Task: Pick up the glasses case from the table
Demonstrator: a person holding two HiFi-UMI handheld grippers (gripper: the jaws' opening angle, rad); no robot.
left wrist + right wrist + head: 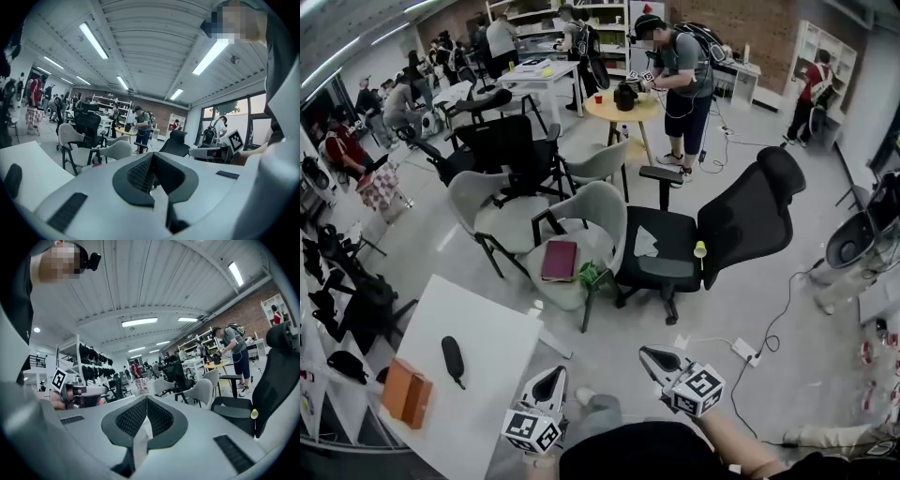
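Note:
The glasses case (452, 359) is a black oval pouch lying on the white table (478, 319) at the lower left of the head view. In the left gripper view it shows as a dark oval (11, 180) at the far left edge. My left gripper (555, 375) hangs just past the table's right edge, to the right of the case and apart from it, with its jaws shut (152, 159) on nothing. My right gripper (649, 354) is further right over the floor, also shut (146, 401) and empty.
An orange box (405, 394) sits on the table near the case. Ahead stand a grey chair holding a maroon book (560, 260) and a black office chair (712, 239). A power strip (742, 351) and cables lie on the floor. People stand by a round table (623, 108).

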